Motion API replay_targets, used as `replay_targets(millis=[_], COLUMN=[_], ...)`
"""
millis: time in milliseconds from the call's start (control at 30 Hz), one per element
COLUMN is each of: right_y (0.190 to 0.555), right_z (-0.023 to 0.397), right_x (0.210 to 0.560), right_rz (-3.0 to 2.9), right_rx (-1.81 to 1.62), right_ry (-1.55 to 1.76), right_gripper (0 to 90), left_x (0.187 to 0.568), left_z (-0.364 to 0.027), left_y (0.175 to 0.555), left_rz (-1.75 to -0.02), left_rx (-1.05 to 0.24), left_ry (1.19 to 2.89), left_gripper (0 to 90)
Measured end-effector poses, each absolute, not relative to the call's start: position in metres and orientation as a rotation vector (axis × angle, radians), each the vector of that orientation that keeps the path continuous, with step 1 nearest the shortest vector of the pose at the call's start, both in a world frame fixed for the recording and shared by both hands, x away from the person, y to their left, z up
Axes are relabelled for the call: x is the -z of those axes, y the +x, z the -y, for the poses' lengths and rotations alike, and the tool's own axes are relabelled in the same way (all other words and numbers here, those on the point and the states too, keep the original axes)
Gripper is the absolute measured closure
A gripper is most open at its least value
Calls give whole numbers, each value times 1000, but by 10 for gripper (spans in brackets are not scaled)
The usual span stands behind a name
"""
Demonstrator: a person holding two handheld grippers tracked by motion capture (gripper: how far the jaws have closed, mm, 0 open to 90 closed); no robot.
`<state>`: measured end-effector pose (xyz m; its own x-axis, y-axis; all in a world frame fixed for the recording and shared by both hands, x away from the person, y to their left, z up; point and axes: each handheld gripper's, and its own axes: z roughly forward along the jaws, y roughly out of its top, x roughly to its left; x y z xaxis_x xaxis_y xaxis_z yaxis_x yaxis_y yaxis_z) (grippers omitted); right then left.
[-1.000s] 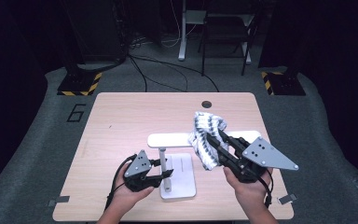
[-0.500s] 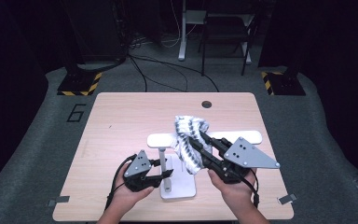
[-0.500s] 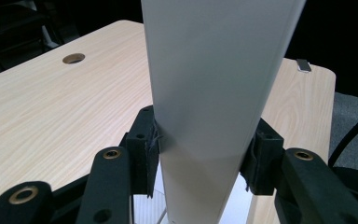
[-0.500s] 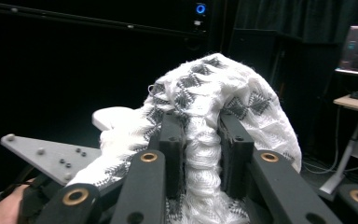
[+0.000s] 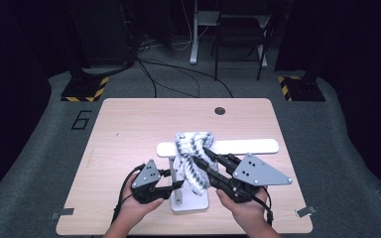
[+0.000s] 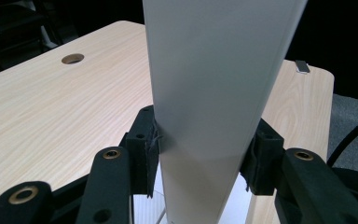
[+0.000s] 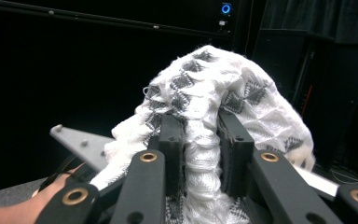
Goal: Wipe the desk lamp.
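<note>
At the lower centre of the high view, the left gripper [image 5: 176, 184] is clamping the upright post [image 6: 214, 102] of a white stand [image 5: 191, 201]; in the left gripper view its jaws are pressing both sides of that post. Just right of it, the right gripper [image 5: 206, 157] is holding a white and grey patterned cloth [image 5: 192, 158], jaws pinched on a bunched fold, as the right gripper view shows. The cloth is hanging over the stand's horizontal bar [image 5: 248, 146], above the middle of the wooden tabletop [image 5: 129, 129].
</note>
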<state>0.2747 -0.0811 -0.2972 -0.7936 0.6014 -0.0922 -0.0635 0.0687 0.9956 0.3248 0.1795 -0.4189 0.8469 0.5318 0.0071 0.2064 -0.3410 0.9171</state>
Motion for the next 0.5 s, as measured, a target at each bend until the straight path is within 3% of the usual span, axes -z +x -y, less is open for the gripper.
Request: replay_targets(millis=[500], right_y=[258], right_z=[89], right_x=[332], right_rz=[-1926], right_rx=[-1758], right_ry=[536], right_gripper=[741], left_x=[419], left_z=[-180], left_y=[325], left_rz=[-551], left_rx=[-372], left_ry=[1917], left_gripper=[541])
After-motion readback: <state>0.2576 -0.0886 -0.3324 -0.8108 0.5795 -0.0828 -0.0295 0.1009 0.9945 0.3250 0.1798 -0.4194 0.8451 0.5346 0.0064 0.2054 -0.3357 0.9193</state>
